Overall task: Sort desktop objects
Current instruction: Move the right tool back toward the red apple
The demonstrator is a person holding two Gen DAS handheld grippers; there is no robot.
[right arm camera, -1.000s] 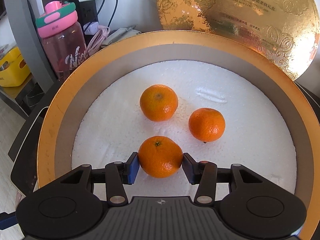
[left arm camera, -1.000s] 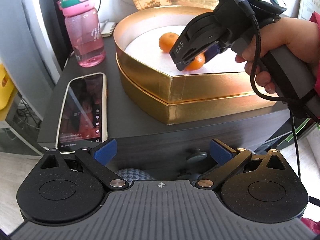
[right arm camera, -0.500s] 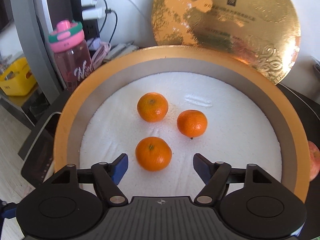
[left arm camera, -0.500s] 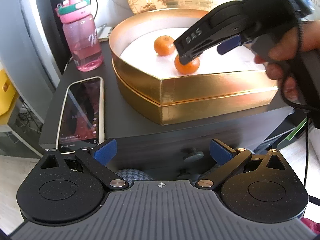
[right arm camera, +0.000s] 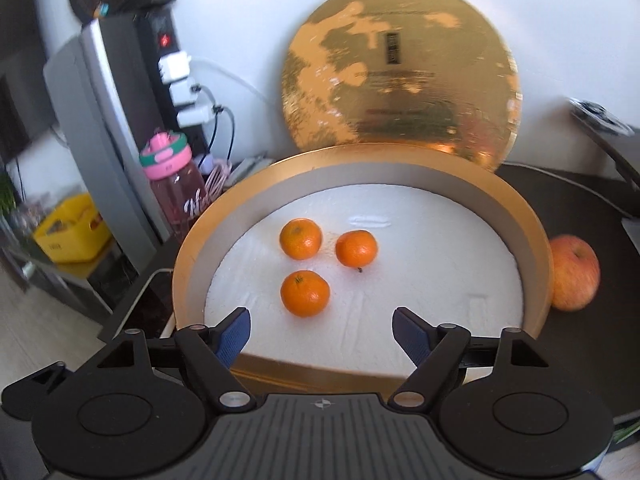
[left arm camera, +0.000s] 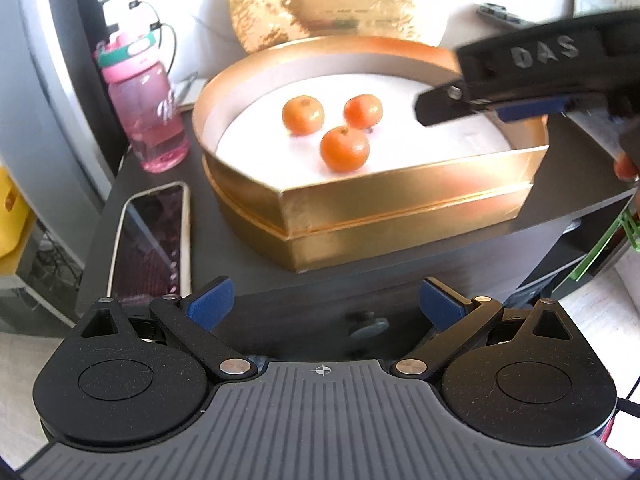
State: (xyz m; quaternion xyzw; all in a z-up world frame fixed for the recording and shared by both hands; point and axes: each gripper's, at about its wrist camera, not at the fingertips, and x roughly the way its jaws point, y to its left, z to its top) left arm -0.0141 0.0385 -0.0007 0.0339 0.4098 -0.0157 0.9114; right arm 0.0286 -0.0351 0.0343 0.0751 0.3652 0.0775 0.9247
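The gold box (right arm camera: 184, 276) looks like shiny foil-faced card, its floor a rough white foam, and the round lid (right arm camera: 400, 76) behind has the same mirror-like gold finish. The three mandarins (right arm camera: 305, 293) have dimpled, slightly glossy peel; the water bottle (left arm camera: 148, 120) is clear pink plastic, the desk (left arm camera: 360, 280) matt dark wood grain

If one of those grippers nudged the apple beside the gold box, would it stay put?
Probably not. The apple is round and lies loose on the smooth dark desk, so it would likely roll. The gold box wall beside it might stop it on that side.
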